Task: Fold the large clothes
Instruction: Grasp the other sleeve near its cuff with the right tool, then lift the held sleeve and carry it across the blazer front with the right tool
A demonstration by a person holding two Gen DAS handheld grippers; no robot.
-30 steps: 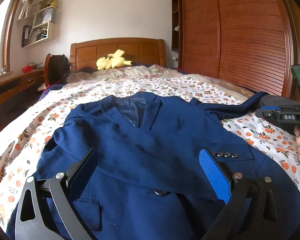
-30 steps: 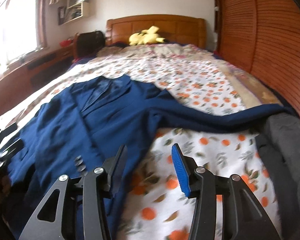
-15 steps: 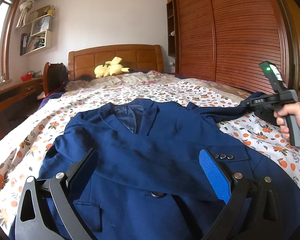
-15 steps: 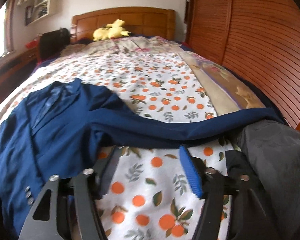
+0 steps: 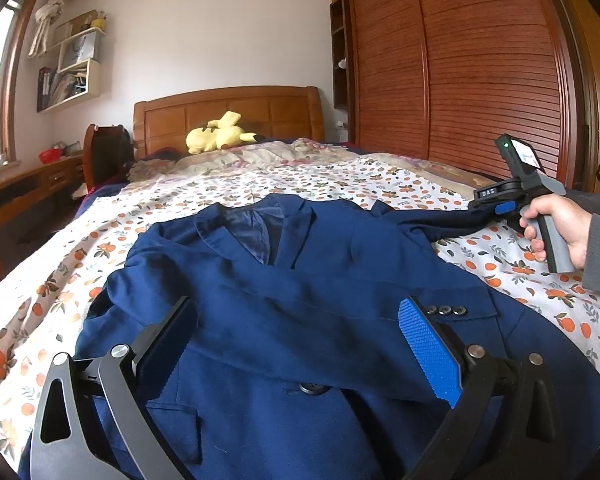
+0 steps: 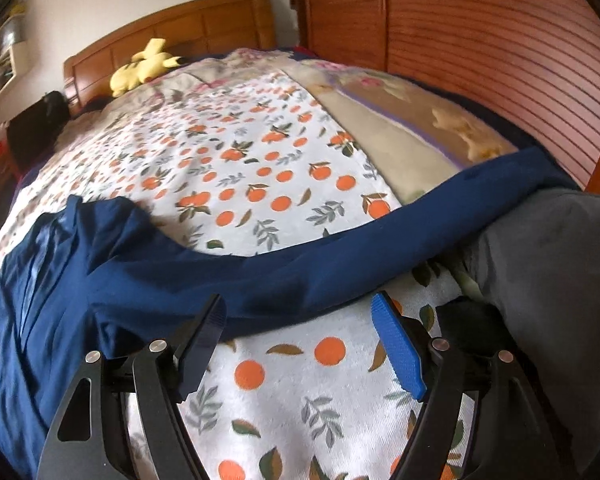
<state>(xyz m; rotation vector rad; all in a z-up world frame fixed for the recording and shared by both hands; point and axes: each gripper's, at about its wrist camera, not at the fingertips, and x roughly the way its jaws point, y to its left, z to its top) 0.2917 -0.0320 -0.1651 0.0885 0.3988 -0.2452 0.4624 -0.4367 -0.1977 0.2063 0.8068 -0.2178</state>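
A navy blue jacket (image 5: 300,272) lies face up on the bed, with one sleeve folded across its front, cuff buttons (image 5: 444,310) showing. My left gripper (image 5: 300,344) hovers open over the jacket's lower front with nothing pinched. The other sleeve (image 6: 340,248) stretches out flat to the right across the sheet. My right gripper (image 6: 296,320) points down at this sleeve's near edge. Its jaws are opening, and the pads (image 6: 396,348) do not press on the cloth. In the left wrist view a hand holds the right gripper (image 5: 496,204) at the far end of that sleeve.
The bed sheet (image 6: 260,152) has an orange-fruit print. A grey garment (image 6: 540,264) lies at the right edge beside the sleeve end. A yellow plush toy (image 5: 220,132) rests by the wooden headboard (image 5: 228,108). A slatted wardrobe (image 5: 480,60) flanks the right, a desk (image 5: 16,188) the left.
My right gripper has moved rightward along the outstretched sleeve, rolled, and spread its jaws wider. My left gripper and the jacket body stay where they were.
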